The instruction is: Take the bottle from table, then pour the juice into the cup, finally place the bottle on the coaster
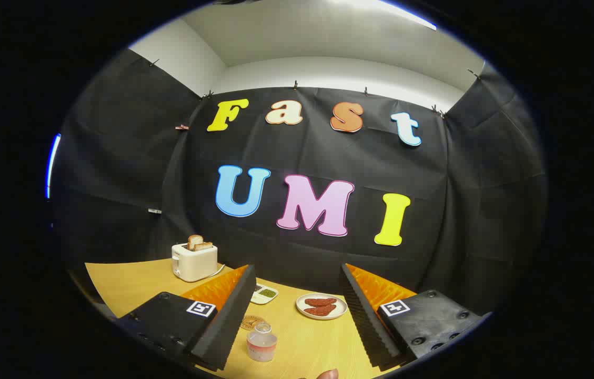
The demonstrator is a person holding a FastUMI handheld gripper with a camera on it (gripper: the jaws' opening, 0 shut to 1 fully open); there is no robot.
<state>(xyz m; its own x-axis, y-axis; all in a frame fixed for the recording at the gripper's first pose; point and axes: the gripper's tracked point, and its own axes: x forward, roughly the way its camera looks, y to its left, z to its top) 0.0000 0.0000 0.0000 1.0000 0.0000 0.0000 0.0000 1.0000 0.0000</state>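
You are holding the gripper [297, 321] with its fingers spread wide and gripping nothing, framing the small bottle [261, 342] that is standing upright on the table [128, 279] between them, nearer the left finger; the coaster [252, 322] is lying just beyond it, handy for setting down later

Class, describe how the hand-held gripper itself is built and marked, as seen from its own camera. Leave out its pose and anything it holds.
The hand-held gripper has two long wedge-shaped fingers whose inner faces are ribbed like foam. Each finger sits on a flat black block with screw heads, and each block carries a small square black-and-white marker. Orange ribbed panels back the fingers. The fingers stand open.
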